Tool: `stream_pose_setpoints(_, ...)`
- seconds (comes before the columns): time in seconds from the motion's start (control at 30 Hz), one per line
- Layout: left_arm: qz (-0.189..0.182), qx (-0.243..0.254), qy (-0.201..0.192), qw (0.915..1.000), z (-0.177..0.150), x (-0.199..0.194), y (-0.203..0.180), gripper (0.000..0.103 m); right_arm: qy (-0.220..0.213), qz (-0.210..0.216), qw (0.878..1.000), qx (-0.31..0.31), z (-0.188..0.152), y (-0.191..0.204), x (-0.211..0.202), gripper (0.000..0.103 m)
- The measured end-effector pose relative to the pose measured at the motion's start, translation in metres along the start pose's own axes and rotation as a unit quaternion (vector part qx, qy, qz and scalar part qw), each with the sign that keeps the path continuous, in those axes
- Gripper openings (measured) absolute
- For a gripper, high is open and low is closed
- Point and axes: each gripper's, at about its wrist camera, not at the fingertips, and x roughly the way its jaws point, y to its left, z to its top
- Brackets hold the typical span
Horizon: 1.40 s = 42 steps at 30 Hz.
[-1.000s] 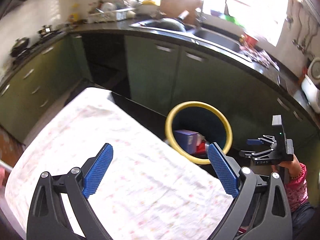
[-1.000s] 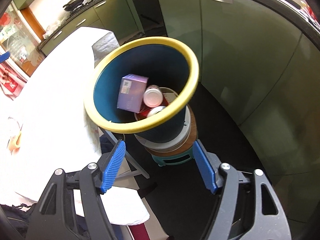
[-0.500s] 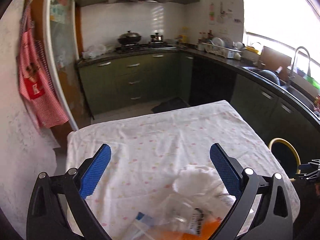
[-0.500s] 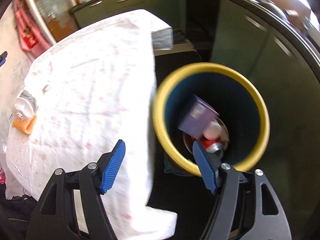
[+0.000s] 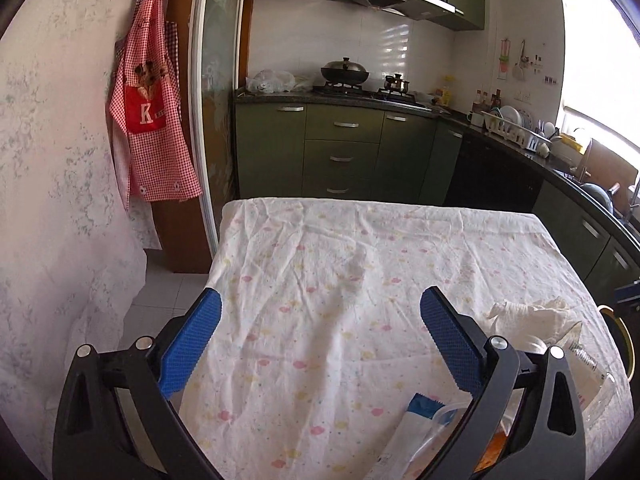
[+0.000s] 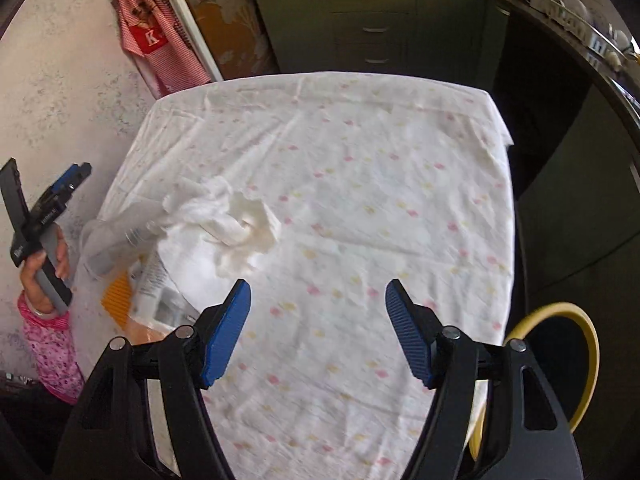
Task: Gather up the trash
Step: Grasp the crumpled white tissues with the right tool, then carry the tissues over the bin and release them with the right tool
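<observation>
A crumpled white tissue (image 6: 236,220) lies on the cloth-covered table (image 6: 360,160), beside a clear plastic bottle (image 6: 120,236) and a wrapper with orange print (image 6: 120,300). My right gripper (image 6: 318,332) is open and empty, above the table, right of the tissue. My left gripper (image 5: 320,340) is open and empty over the table; the tissue (image 5: 528,316), a clear bag (image 5: 588,376) and a blue-ended packet (image 5: 416,420) sit at its right finger. The yellow-rimmed blue bin (image 6: 576,368) stands off the table's right corner.
Green kitchen cabinets (image 5: 340,152) and a stove with a wok (image 5: 344,72) lie beyond the table. A red checked apron (image 5: 148,120) hangs on the wall at left. The counter with a dish rack (image 5: 516,132) runs along the right.
Both grippers have swung away from the bin toward the table. The trash pile has come into the right wrist view and shifted to the right edge of the left wrist view.
</observation>
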Motion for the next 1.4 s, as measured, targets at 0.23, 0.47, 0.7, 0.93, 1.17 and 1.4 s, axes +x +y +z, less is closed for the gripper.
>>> stream_pose_setpoints(0.23,0.004,-0.012,-0.007,0.9999,-0.008,0.002,0.008,0.098,0.051,0.013,0.998,-0.029,0.046,0.046,0.045,0.066)
stream_pose_setpoints(0.47,-0.013,-0.014,0.001,0.9998,-0.011,0.003,0.003,0.098,0.096,0.045,0.994,0.013,0.058,0.042,0.089,0.066)
stream_pose_setpoints(0.7,-0.014,0.002,0.002,0.9999,-0.013,0.004,-0.008,0.098,0.064,0.043,0.997,0.011,0.065,0.045,0.08,0.009)
stream_pose_setpoints(0.93,-0.013,-0.001,0.002,0.9999,-0.014,0.005,-0.008,0.098,-0.019,0.019,1.0,-0.011,0.078,0.048,0.01,0.008)
stream_pose_setpoints(1.17,-0.014,0.002,0.004,0.9999,-0.015,0.006,-0.01,0.098,-0.087,-0.018,0.996,-0.002,0.071,0.025,-0.068,0.008)
stream_pose_setpoints(1.4,-0.01,0.002,0.0,0.9999,-0.016,0.004,-0.009,0.098,-0.119,-0.071,0.989,0.05,0.036,-0.032,-0.125,0.008)
